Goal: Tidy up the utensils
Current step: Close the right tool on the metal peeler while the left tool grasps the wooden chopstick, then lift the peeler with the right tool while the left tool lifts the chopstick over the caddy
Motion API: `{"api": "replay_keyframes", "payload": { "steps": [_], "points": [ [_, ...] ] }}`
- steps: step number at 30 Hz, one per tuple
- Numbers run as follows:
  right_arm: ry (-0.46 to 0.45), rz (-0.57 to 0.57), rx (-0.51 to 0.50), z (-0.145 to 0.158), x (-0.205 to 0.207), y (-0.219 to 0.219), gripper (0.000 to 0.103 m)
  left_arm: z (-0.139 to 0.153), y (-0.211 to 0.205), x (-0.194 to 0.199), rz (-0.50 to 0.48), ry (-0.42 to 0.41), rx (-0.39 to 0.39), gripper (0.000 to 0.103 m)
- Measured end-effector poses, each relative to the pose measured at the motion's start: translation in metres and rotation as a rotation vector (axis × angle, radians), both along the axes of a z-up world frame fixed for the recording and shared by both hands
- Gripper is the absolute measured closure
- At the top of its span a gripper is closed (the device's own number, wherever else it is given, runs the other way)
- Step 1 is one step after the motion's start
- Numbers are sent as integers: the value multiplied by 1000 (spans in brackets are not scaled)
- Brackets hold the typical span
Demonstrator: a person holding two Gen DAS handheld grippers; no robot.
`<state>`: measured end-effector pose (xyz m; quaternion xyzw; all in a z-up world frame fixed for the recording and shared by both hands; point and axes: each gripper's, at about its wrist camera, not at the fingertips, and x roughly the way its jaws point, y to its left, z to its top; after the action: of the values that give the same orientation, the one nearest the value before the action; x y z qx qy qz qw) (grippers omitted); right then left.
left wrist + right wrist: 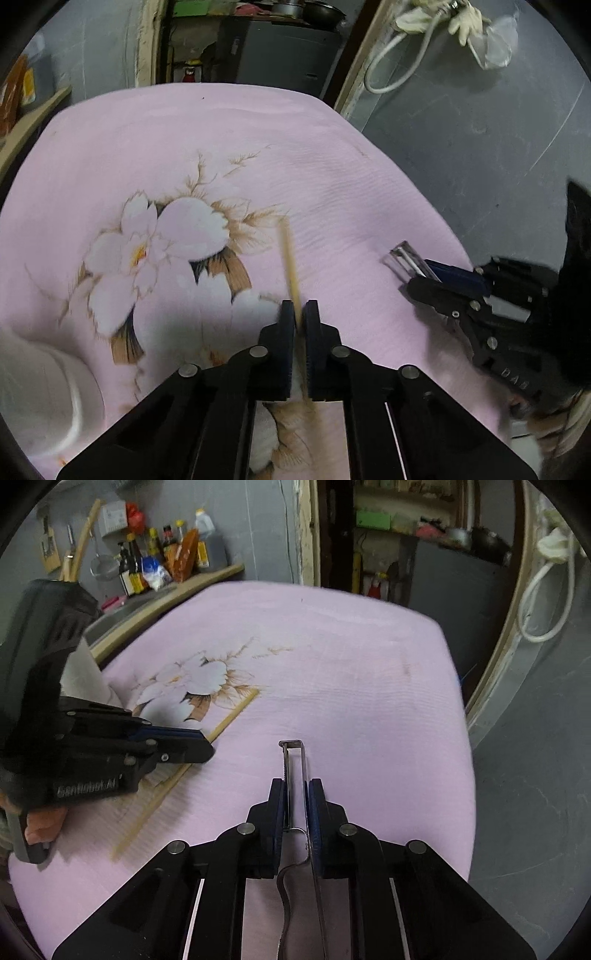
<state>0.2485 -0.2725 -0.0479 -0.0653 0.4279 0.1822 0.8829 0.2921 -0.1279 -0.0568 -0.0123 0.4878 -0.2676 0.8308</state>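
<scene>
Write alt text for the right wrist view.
The right gripper is shut on metal tongs over a pink flowered cloth. At left, the left gripper pinches wooden chopsticks lying on the cloth.

The right gripper (296, 794) has its jaws pressed onto a metal peeler (295, 760) whose head points toward twelve o'clock over the pink flowered cloth (351, 664) on the bench. At nine o'clock the left gripper (201, 751) grips pale wooden chopsticks (232, 716) lying slantwise
</scene>
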Motion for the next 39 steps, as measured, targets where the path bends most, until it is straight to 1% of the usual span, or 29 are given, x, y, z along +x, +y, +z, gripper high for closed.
{"api": "replay_keyframes", "payload": {
  "steps": [1, 3, 4, 7, 10, 12, 16, 19, 20, 23, 27, 32, 35, 37, 39],
  "points": [
    [-41, -6, -6, 2, -9, 0, 92, 2, 1, -5, -5, 2, -14, 101],
    [-93, -13, 11, 6, -23, -1, 93, 4, 0, -12, -6, -14, -15, 101],
    [-128, -23, 28, 10, -32, -2, 93, 7, 0, -17, -6, -31, -15, 101],
    [-221, -42, 51, 17, -52, -3, 93, 19, 1, -32, 1, -100, -46, 101],
    [-328, -64, 67, 26, -71, -3, 93, 38, 8, -52, 34, -251, -72, 101],
    [-410, -64, 84, 34, -83, -1, 93, 48, 15, -63, 64, -335, -95, 101],
    [-521, -71, 112, 46, -96, 5, 93, 63, 31, -79, 124, -464, -160, 101],
    [-623, -74, 140, 58, -105, 12, 93, 74, 42, -92, 161, -562, -200, 101],
    [-648, -74, 148, 62, -107, 14, 93, 79, 47, -97, 177, -605, -216, 101],
    [-743, -65, 189, 80, -115, 22, 93, 92, 54, -111, 214, -696, -226, 101],
    [-863, -45, 251, 107, -124, 37, 93, 114, 64, -124, 265, -791, -227, 101],
    [-948, -15, 330, 132, -125, 50, 93, 143, 95, -141, 336, -895, -229, 101],
    [-971, 21, 389, 144, -119, 64, 93, 156, 111, -145, 381, -951, -210, 101],
    [-979, 47, 431, 152, -115, 74, 93, 162, 128, -145, 412, -972, -212, 101],
    [-981, 83, 504, 159, -105, 83, 93, 169, 145, -145, 440, -976, -233, 101]
  ]
}}
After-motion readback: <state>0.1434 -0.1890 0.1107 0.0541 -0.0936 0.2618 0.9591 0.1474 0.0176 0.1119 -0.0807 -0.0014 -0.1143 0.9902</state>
